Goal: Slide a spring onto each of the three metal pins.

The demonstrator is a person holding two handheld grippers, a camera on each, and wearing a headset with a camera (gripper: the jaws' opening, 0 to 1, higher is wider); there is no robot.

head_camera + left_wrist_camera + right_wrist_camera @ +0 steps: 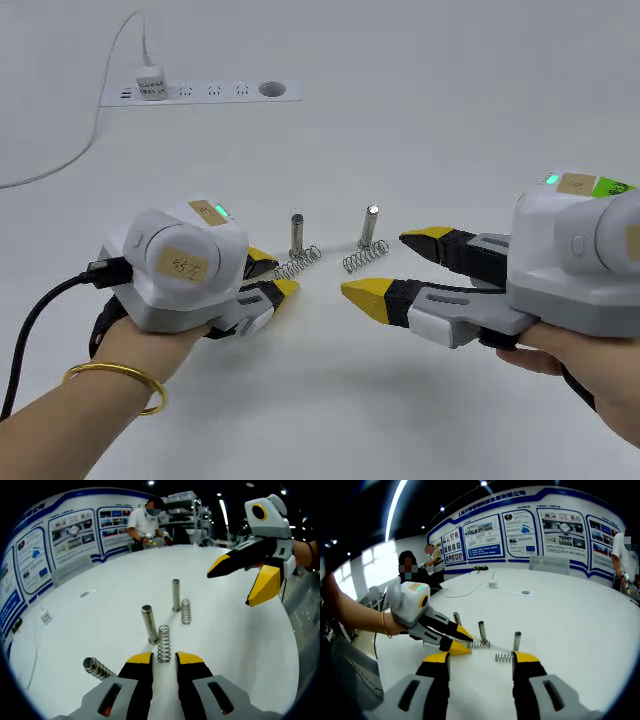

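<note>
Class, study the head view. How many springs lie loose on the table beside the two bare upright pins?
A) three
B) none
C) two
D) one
C: one spring lies flat at the foot of one bare pin, and a second spring lies by the other pin, both resting on the table.

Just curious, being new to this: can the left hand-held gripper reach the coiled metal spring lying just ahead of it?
Likely yes: the left hand-held gripper points its open jaws straight at the coiled metal spring, nothing between.
</note>
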